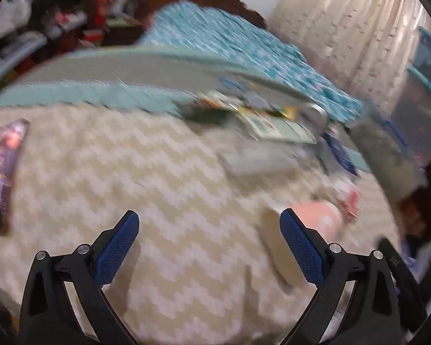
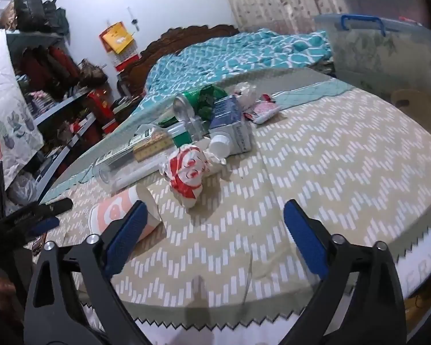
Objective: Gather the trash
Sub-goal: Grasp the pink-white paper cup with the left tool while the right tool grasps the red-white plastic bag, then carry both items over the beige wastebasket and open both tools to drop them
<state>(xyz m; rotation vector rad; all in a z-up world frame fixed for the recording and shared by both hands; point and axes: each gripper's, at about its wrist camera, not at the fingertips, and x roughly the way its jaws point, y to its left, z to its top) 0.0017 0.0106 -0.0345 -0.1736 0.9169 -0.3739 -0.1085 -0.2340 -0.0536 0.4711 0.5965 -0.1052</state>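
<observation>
trash [image 2: 186, 169] lies uncollected on our beige zigzag tablecloth [image 2: 330, 172]. we hold both grippers, left [image 1: 209, 225] and right [image 2: 212, 215], released and empty.

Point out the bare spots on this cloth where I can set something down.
Free: the zigzag cloth right of the crumpled red-and-white wrapper, out to its jagged edge, and between the open right gripper fingers. Crowded: the far-left pile around the green can, carton and pink cup.

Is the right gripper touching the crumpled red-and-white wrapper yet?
Apart. The right wrist view shows the right gripper with jaws open and empty, and bare tablecloth lies between its fingertips and the red-and-white wrapper farther ahead.
</observation>
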